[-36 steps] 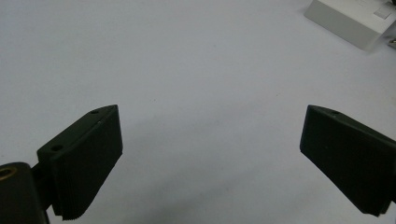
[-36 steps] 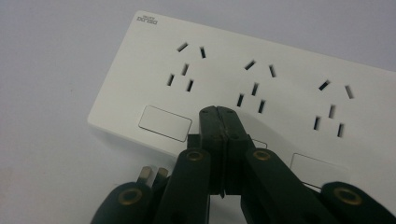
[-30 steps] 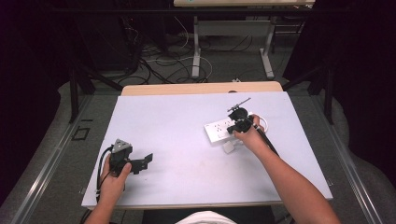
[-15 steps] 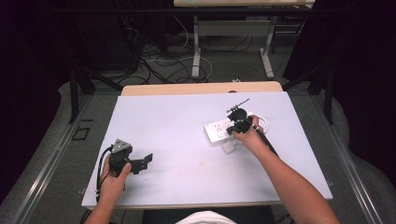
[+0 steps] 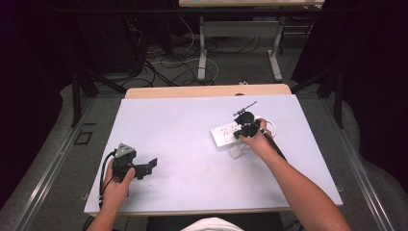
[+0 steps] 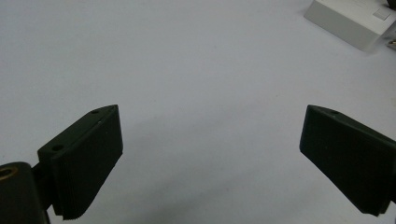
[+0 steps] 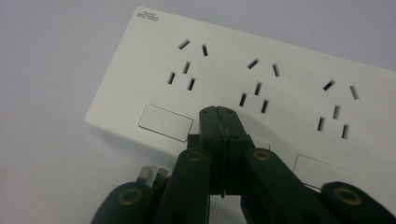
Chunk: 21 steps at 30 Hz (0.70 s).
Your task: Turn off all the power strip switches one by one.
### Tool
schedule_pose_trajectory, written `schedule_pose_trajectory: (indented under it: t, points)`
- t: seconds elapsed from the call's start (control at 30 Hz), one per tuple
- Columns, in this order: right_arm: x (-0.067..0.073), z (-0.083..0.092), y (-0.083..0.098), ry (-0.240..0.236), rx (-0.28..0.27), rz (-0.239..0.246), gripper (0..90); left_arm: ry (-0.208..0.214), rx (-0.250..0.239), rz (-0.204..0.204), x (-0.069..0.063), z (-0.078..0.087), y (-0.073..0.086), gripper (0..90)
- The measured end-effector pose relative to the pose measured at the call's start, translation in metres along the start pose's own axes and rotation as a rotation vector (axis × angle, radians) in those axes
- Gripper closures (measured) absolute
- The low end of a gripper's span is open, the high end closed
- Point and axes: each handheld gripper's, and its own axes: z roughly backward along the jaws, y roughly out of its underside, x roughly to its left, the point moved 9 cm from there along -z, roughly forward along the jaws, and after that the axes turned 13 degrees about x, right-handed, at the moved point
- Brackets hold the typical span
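— Count?

— I see one white power strip (image 5: pixel 228 134) with three socket groups, right of centre on the table (image 5: pixel 192 120), long axis left-near to right-far.

— Grippers?

— Two. My right gripper (image 7: pixel 223 115) is pressed closed over the strip; my left gripper (image 6: pixel 210 154) gapes wide, near left.

A lab-like recording space: white worktable (image 5: pixel 192 130), dark curtains (image 5: pixel 29 72), floor cables (image 5: pixel 163 62), metal frame legs (image 5: pixel 202 53).

I see one small grey brand mark on the far left corner of the white power strip (image 7: pixel 243 88), too blurred for me to read.
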Motion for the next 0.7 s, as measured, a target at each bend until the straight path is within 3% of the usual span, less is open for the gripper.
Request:
schedule_pose_trajectory:
  t: [0.03,0.1,0.13,0.2,0.33,0.43,0.47,0.5,0.53,0.7]
  points:
    - [-0.001,0.002,0.003,0.009,0.039,0.004,90.0,0.000,-0.003,0.000,0.000,0.000,0.000,6.0]
    - [0.000,-0.001,-0.001,0.002,-0.014,0.008,90.0,0.000,-0.003,0.000,0.000,0.000,0.000,6.1]
    - [-0.001,0.001,0.002,0.012,0.017,0.012,90.0,0.001,-0.002,0.000,0.000,0.000,0.000,6.1]
    - [0.001,0.001,0.001,0.007,0.018,-0.006,90.0,0.001,-0.003,0.001,0.000,0.000,0.000,6.1]
    - [0.001,0.001,-0.001,0.004,-0.003,0.021,90.0,0.000,-0.003,-0.001,0.000,0.000,0.000,6.1]
    - [0.002,0.003,0.000,0.013,0.012,0.005,90.0,0.001,-0.002,0.000,0.000,0.000,0.000,6.1]
    - [0.005,0.002,-0.003,-0.010,-0.026,0.011,90.0,0.001,-0.002,0.000,0.000,0.000,0.000,6.1]
    - [0.005,0.004,0.000,-0.003,0.017,0.010,90.0,0.001,-0.002,-0.001,0.000,0.000,0.000,6.1]
    - [0.006,0.003,-0.002,-0.003,-0.004,0.003,90.0,0.001,-0.001,-0.001,0.000,0.000,0.000,6.1]
    - [0.009,0.004,-0.002,0.002,0.011,0.013,90.0,0.001,-0.002,-0.001,0.000,0.000,0.000,6.1]
